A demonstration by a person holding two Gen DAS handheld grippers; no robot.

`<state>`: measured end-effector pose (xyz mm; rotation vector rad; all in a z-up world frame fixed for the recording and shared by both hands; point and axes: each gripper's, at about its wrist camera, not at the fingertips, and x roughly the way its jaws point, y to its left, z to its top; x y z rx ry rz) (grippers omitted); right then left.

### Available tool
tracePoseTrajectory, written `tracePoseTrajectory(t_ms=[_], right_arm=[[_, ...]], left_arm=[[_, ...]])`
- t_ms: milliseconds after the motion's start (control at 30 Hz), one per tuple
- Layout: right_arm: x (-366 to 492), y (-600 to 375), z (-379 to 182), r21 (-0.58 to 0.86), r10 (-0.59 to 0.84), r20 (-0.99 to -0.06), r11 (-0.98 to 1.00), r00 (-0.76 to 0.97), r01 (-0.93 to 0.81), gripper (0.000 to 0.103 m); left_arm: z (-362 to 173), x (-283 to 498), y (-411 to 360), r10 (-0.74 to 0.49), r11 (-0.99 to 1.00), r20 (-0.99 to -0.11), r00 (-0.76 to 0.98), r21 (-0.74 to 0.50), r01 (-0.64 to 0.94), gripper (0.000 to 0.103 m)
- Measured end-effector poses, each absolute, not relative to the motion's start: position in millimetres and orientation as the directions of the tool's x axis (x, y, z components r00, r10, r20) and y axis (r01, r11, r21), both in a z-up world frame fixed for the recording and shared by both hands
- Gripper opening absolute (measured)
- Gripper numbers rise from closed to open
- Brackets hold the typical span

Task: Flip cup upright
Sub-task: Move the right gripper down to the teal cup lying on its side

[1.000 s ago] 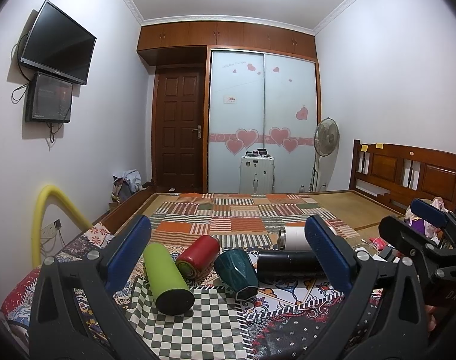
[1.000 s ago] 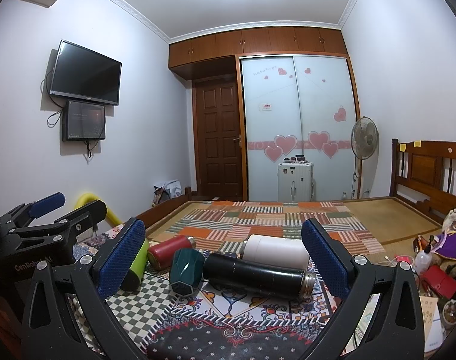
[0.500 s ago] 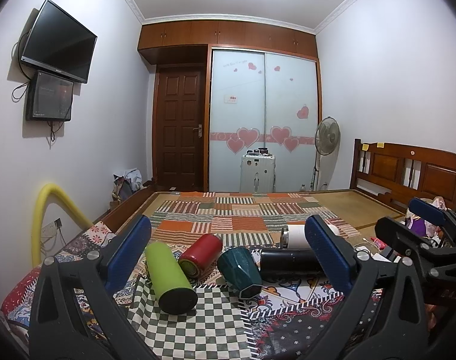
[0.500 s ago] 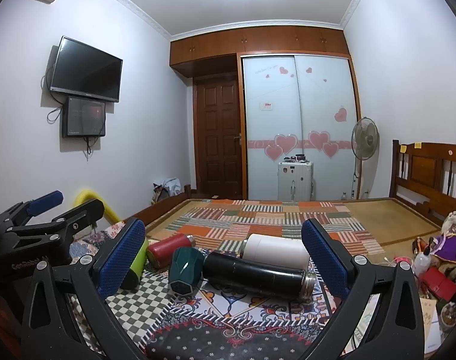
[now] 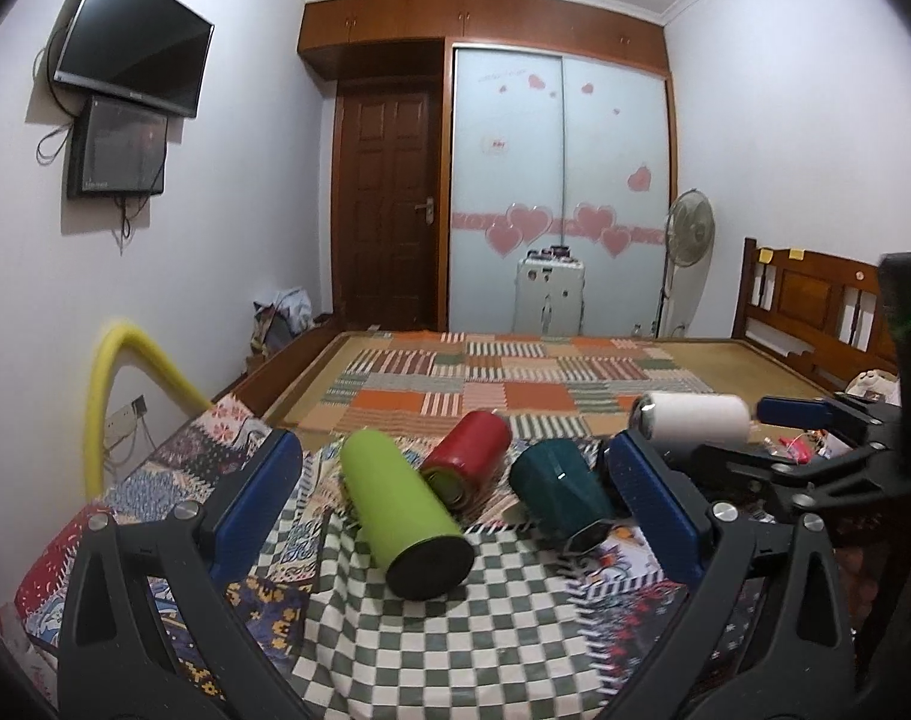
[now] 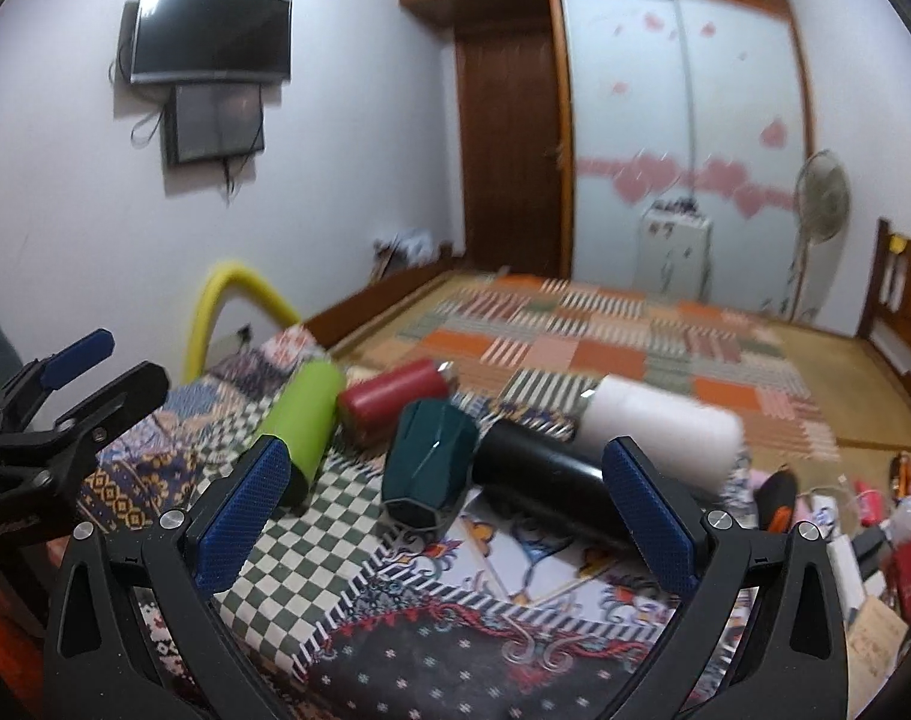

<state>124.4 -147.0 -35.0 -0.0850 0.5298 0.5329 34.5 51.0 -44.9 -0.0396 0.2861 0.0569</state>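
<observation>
- Five drinking vessels lie on their sides on a patterned cloth (image 6: 359,546) spread over a bed, with the dark teal faceted cup (image 6: 429,465) at the middle of the row
- The teal cup (image 5: 556,493) is tipped over, its long axis running roughly from the far bed toward the cameras; in the right wrist view its flat hexagonal end faces the lens and its other end points away toward the wardrobe
- Just left of the teal cup lies a red cup (image 6: 392,401), and beyond that a lime-green tumbler (image 6: 302,420) whose dark end faces the cameras
- Just right of the teal cup lies a black flask (image 6: 545,480), touching or nearly touching it, its length running off to the right; behind the flask lies a white bottle (image 6: 656,429)
- The right gripper (image 6: 446,513) is spread wide with nothing between its blue pads, which frame the teal cup from short of it, apart from it
- The left gripper (image 5: 455,507) is likewise released and empty, its pads bracketing the green tumbler (image 5: 404,510), the red cup (image 5: 470,459) and the teal cup without touching any
- The right wrist view is slightly blurred
</observation>
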Motion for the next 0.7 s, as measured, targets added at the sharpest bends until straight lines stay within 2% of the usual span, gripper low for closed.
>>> tracePoseTrajectory(t_ms=[300,500,700], right_arm=[[170,-107,-64,0.075,0.453,-0.695,0.818,0.559,-0.57,0.083],[193,-88,-84,0.071,0.388,-0.808,0.812,0.444,-0.58,0.081],[208,-78,-96,0.078,0.341,-0.862,0.82,0.376,-0.566,0.079]], left_arm=[[-71,46,75,0.076,0.994,-0.339,0.938,-0.043,-0.096,0.103],[-77,45,82,0.075,0.994,-0.342,0.937,-0.044,-0.095,0.103],[-79,43,86,0.063,0.994,-0.337,0.94,-0.062,-0.088,0.103]])
